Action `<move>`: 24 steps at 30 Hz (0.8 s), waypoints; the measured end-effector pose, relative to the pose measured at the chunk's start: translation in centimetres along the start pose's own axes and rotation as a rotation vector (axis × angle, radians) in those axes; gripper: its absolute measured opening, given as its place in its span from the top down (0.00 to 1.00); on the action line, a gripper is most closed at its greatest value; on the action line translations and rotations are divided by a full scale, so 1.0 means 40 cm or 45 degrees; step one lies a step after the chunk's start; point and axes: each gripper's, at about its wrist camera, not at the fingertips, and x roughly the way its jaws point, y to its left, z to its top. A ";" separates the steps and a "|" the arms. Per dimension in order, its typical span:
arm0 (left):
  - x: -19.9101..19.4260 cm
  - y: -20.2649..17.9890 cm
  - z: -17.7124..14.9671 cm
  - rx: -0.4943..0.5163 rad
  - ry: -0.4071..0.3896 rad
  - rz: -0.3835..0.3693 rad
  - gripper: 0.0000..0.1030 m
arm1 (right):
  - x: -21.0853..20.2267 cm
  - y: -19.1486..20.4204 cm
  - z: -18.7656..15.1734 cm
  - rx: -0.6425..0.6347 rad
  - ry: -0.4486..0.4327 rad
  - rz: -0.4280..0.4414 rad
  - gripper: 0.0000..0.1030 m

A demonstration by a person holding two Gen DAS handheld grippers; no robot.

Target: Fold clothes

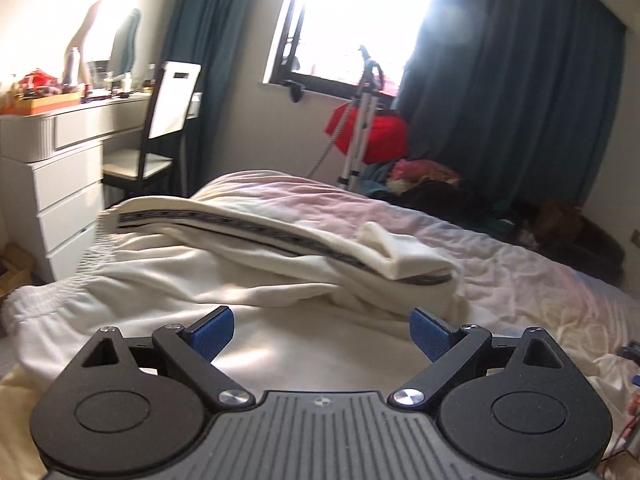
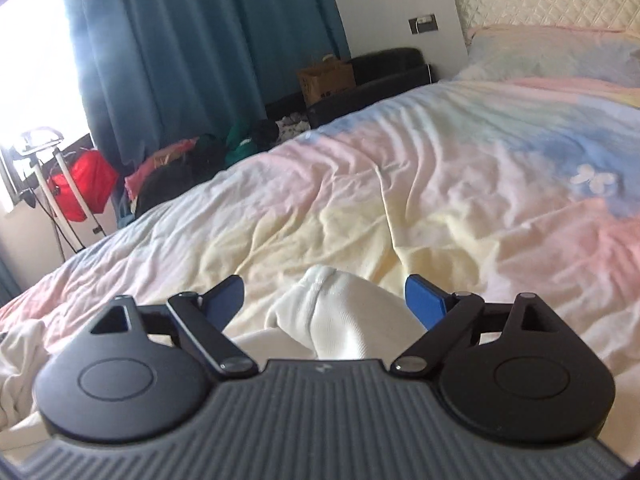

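Note:
Cream-white trousers [image 1: 168,280] with a dark patterned side stripe lie on the pastel bedspread [image 1: 520,272], one leg folded back over the other. The elastic waistband is at the left. My left gripper [image 1: 322,332] hovers open just above the near white cloth, its blue pads [image 1: 212,334] wide apart with nothing between them. In the right wrist view, a cuff end of the white trousers [image 2: 336,316] pokes up between the spread fingers of my right gripper [image 2: 325,302]. The blue pads [image 2: 426,300] stand clear of the cloth, so that gripper is open.
A white dresser [image 1: 60,168] with clutter and a dark chair [image 1: 152,140] stand left of the bed. A red bag on a stand [image 1: 368,132], heaped clothes [image 1: 432,184] and teal curtains [image 2: 192,48] line the far side. Pillow and headboard [image 2: 560,12] at right.

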 end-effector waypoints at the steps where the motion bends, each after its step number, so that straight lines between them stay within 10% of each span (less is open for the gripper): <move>1: 0.034 -0.033 -0.018 0.017 0.008 -0.047 0.07 | 0.018 0.000 0.002 0.015 0.010 0.001 0.14; 9: 0.243 -0.155 -0.208 0.219 0.135 -0.257 0.07 | 0.131 0.013 -0.020 -0.090 0.126 -0.039 0.21; 14: 0.306 -0.139 -0.262 0.147 0.215 -0.155 0.07 | 0.140 0.048 -0.046 -0.203 0.108 -0.123 0.88; 19: 0.301 -0.138 -0.263 0.140 0.184 -0.147 0.07 | 0.091 0.026 0.017 -0.053 -0.084 -0.227 0.90; 24: 0.288 -0.156 -0.266 0.197 0.146 -0.140 0.07 | 0.146 -0.036 -0.008 0.030 0.028 -0.288 0.88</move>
